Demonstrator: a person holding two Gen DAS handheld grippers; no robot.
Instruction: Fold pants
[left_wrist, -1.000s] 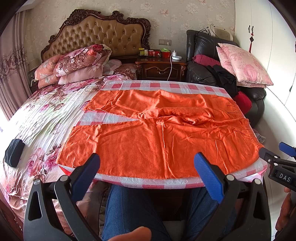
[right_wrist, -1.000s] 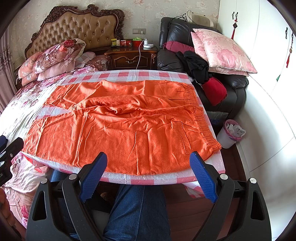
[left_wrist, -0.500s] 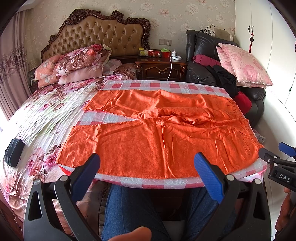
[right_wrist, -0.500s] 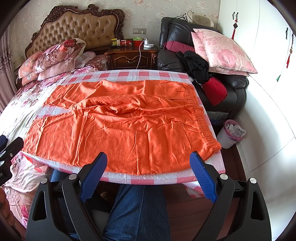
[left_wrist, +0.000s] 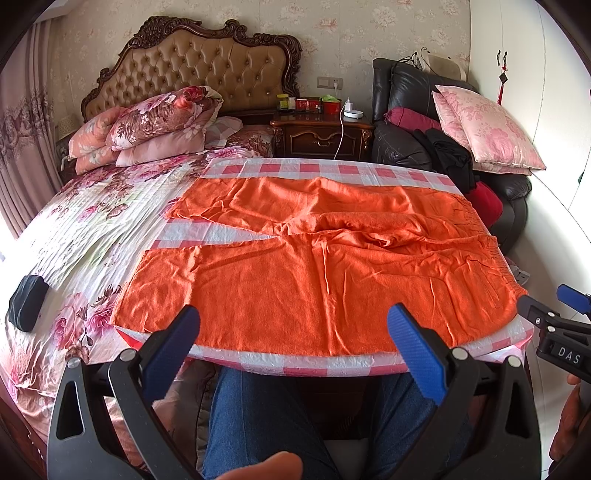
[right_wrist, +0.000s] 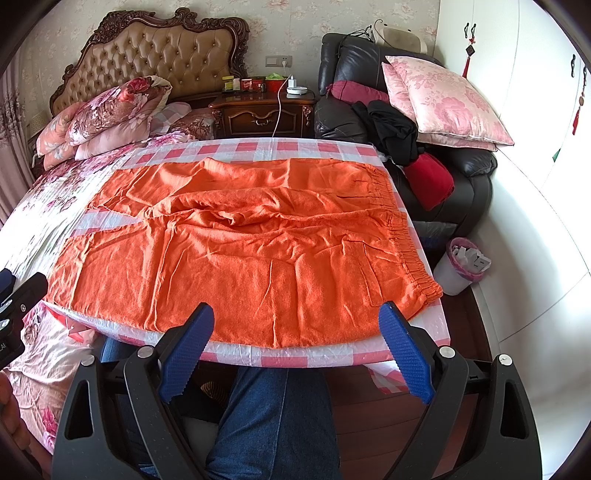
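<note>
Left gripper and right gripper hover level at six o'clock of the wrinkled orange fabric pants, jaws wide, empty. Only the right wrist view shows a white waste bin at three o'clock.

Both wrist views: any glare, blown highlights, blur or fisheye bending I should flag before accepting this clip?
Left wrist view: window light blows out the left frame edge, the checked table's near rim bows, the wrinkled orange pants look sharp. Right wrist view: the white wardrobe doors are bright but readable, black vignette fills the corners, the open right hand-held gripper shows crisp pad texture.
</note>
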